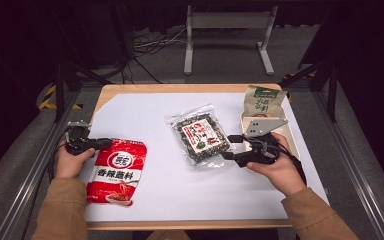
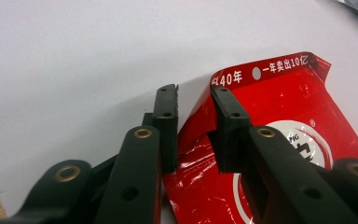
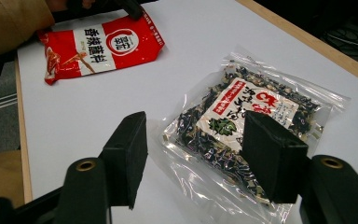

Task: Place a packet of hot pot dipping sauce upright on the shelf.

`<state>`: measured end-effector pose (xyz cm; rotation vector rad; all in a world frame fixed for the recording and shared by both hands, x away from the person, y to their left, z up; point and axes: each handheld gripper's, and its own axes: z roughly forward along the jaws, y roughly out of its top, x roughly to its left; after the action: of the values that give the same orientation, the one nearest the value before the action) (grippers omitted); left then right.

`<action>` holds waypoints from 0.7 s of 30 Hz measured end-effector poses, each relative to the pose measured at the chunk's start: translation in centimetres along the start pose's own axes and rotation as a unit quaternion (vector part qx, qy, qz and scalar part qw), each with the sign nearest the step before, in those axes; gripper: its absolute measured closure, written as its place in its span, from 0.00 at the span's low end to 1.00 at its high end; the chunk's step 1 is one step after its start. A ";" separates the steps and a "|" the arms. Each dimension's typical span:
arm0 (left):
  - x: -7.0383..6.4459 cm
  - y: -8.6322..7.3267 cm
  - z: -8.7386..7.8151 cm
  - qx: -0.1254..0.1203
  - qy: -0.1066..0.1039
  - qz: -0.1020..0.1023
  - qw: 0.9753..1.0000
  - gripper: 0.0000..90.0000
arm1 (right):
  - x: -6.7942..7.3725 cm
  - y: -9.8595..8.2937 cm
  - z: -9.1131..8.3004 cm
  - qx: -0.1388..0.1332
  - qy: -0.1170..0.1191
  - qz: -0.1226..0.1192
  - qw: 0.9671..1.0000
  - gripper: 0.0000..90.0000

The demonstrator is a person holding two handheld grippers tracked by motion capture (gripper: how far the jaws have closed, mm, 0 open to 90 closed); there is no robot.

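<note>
High view: the left hand-held gripper [image 1: 100,143] lies low at the counter's [image 1: 155,107] nine o'clock edge, forearm flat, jaws spread around the upper-left corner of the red seasoning packet [image 1: 117,171]. The right hand-held gripper [image 1: 230,147], at about three o'clock, points toward nine with jaws wide apart beside the clear bag of dried seaweed [image 1: 200,134] at the counter's centre.

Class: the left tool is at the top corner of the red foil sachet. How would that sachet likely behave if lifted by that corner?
The glossy red foil sachet will probably flop and hang, since the corner between the left tool jaws already curls upward. Its shiny creased film looks slippery, so it may slide out. It lies flat, so it is likely light.
</note>
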<state>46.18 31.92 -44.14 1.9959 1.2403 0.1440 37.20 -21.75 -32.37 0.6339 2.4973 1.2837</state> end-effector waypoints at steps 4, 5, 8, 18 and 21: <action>-0.2 0.1 -0.6 -0.010 0.000 0.013 1.000 0.99 | 0.1 0.0 0.2 -0.003 0.007 -0.003 1.000 0.50; -0.2 0.1 -0.8 -0.012 -0.003 0.013 1.000 0.99 | 0.1 0.1 0.2 -0.004 0.007 -0.005 1.000 0.51; -0.3 0.1 -1.1 -0.017 -0.006 0.012 1.000 0.99 | 0.2 0.1 0.2 -0.003 0.010 -0.006 1.000 0.55; -1.7 0.9 -3.0 -0.057 -0.010 0.022 0.998 0.99 | 0.5 0.5 0.5 -0.001 0.033 0.006 0.999 0.59; -2.5 1.2 -3.7 -0.065 -0.010 0.033 0.997 1.00 | 0.7 0.7 0.7 -0.004 0.034 0.004 0.999 0.58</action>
<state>44.08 31.65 -40.07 1.9218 1.1250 0.2310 37.06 -20.53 -32.20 0.6081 2.5439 1.3393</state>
